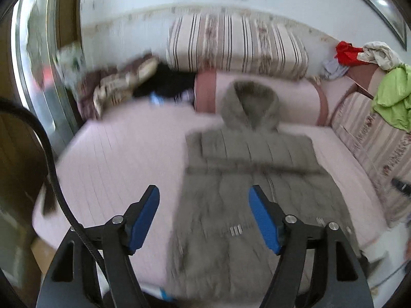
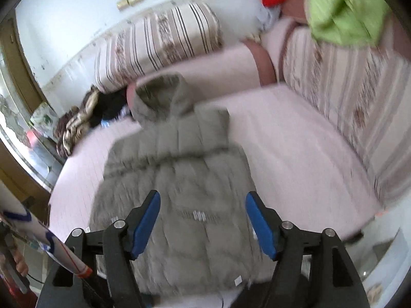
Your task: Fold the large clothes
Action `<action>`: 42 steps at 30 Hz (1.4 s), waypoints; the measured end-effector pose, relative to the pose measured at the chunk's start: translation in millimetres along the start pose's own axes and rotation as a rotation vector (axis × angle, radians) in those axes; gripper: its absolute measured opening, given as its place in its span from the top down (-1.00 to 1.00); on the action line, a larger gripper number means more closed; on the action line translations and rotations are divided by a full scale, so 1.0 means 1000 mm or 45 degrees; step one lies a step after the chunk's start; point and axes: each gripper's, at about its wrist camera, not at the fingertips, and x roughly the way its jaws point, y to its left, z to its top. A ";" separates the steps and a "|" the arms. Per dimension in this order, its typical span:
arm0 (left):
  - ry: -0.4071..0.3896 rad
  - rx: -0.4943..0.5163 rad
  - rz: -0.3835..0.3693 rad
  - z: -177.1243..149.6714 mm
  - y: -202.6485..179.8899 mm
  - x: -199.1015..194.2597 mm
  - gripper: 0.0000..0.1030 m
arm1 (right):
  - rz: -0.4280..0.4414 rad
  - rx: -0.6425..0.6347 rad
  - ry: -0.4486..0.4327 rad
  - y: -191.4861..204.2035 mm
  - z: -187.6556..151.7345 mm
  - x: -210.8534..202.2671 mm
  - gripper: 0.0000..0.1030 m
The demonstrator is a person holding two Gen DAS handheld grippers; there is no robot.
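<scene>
We see a grey hooded padded coat (image 1: 246, 169) lying flat on the pink bed (image 1: 123, 154), its hood (image 1: 250, 105) toward twelve o'clock against a pink bolster (image 1: 295, 97). Its sleeves seem folded in over the body, though motion blur makes that hard to judge. Our left tool (image 1: 204, 218) hangs above the coat's lower part, blue pads spread and gripping nothing. Our right tool (image 2: 203, 220) is likewise released, with the coat below it and nothing between its pads. A striped cushion (image 1: 236, 43) stands at twelve o'clock by the wall. A green garment (image 1: 393, 100) hangs at three o'clock in the left view, a red cloth (image 1: 346, 52) near it.
</scene>
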 end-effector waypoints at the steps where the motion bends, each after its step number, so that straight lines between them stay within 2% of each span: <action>1: -0.027 0.012 0.018 0.005 -0.004 0.003 -0.52 | 0.000 -0.016 -0.020 0.006 0.012 0.002 -0.57; 4: -0.078 0.028 0.063 0.022 -0.017 0.030 -0.55 | -0.040 -0.070 -0.058 0.028 0.051 0.017 -0.59; 8: -0.048 0.006 0.053 0.032 -0.023 0.081 -0.55 | -0.038 -0.102 -0.026 0.056 0.092 0.060 -0.59; 16: 0.098 -0.054 0.070 0.024 -0.012 0.194 -0.55 | -0.090 -0.193 0.071 0.109 0.145 0.188 -0.59; 21: 0.168 -0.102 0.112 0.006 0.011 0.241 -0.55 | -0.091 -0.197 0.126 0.146 0.181 0.271 -0.59; 26: 0.208 -0.132 0.146 -0.012 0.025 0.273 -0.55 | -0.091 -0.131 0.160 0.185 0.224 0.347 -0.59; 31: 0.282 -0.118 0.100 -0.019 0.027 0.297 -0.55 | -0.057 -0.042 0.159 0.226 0.265 0.420 -0.60; 35: 0.294 -0.135 0.077 -0.020 0.032 0.302 -0.55 | -0.050 -0.072 0.126 0.263 0.282 0.461 -0.62; 38: 0.325 -0.163 0.057 -0.022 0.035 0.307 -0.55 | -0.090 -0.111 0.098 0.282 0.291 0.484 -0.63; 42: 0.362 -0.166 0.016 -0.023 0.035 0.314 -0.55 | -0.151 -0.048 0.094 0.286 0.304 0.516 -0.63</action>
